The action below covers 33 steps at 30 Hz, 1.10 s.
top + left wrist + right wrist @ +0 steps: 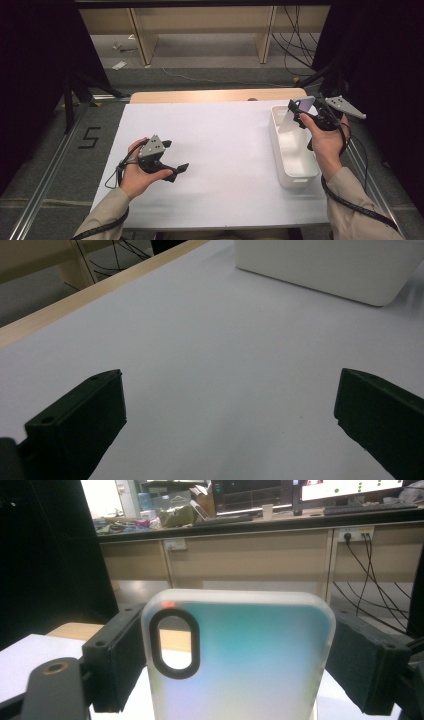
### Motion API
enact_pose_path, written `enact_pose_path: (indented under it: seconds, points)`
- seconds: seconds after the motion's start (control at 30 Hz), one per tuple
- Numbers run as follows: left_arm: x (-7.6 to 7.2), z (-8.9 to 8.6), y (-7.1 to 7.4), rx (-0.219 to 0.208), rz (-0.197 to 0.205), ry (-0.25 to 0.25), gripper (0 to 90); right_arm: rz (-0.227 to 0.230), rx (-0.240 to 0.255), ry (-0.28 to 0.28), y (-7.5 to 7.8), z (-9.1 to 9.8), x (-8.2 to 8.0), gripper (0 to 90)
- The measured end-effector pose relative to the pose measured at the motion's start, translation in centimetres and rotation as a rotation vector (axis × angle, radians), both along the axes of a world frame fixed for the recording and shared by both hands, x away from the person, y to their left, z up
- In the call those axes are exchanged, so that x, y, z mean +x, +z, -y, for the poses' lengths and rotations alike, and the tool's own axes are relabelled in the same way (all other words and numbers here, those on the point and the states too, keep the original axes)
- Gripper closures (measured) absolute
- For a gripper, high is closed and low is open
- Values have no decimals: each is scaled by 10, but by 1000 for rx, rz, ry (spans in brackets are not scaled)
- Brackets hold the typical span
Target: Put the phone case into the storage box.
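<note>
A translucent, iridescent phone case [297, 113] [240, 665] with a black oval camera cutout is clamped between the jaws of my right gripper [300, 114] [232, 665]. It hangs tilted over the far end of a white rectangular bin [292, 172] at the right of the table. The case's lower end is cut off at the bottom of the right gripper view. My left gripper [176, 157] [230, 425] rests low over the white table sheet [220, 150], left of centre, its jaws wide apart with nothing between them.
The bin [330, 270] lies ahead of the left gripper. A wooden table edge [215, 95] runs along the far side. Metal rails flank the table. Cables trail on the floor beyond, near wooden bench legs. A desk with monitors stands far off.
</note>
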<state>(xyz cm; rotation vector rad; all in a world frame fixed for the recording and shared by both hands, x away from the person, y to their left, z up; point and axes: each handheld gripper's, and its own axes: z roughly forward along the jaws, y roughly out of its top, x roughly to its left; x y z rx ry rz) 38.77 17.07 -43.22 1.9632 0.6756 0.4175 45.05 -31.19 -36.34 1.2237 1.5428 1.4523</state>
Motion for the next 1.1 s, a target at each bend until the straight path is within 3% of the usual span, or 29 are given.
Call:
enact_pose_path:
  seconds: [1.1]
  points:
    - [0,1,0,-2,0,-8,0,-24,-11,-1,-7,-1,10,178]
